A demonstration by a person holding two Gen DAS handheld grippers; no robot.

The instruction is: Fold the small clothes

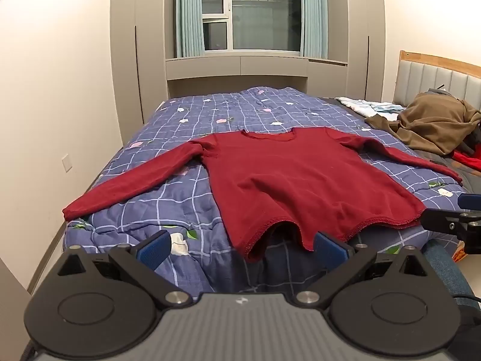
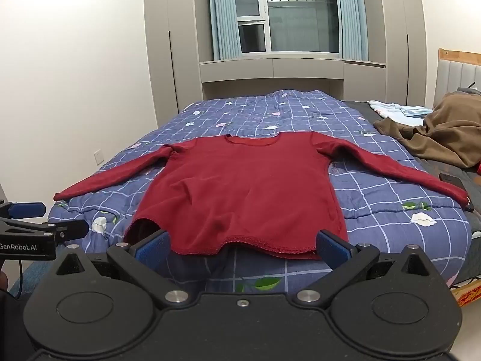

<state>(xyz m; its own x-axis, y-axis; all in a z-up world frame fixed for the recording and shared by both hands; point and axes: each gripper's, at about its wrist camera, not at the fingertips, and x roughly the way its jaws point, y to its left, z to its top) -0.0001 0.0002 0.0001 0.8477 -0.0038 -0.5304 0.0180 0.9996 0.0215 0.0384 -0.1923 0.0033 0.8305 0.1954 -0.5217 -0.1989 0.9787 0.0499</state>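
Red long-sleeved shirt (image 1: 300,177) lies flat, face up, mid-frame on the blue checked quilt (image 1: 186,207), both sleeves spread out to the sides, neckline toward the window (image 1: 258,12), hem draping over the near bed edge. Left gripper (image 1: 242,248) at bottom of frame, jaws spread wide, nothing between them, hem just ahead. Right gripper (image 2: 242,248) same: wide open, empty, hem just in front. Brown garment (image 1: 436,129) heaped at right of frame by the headboard (image 1: 436,72).
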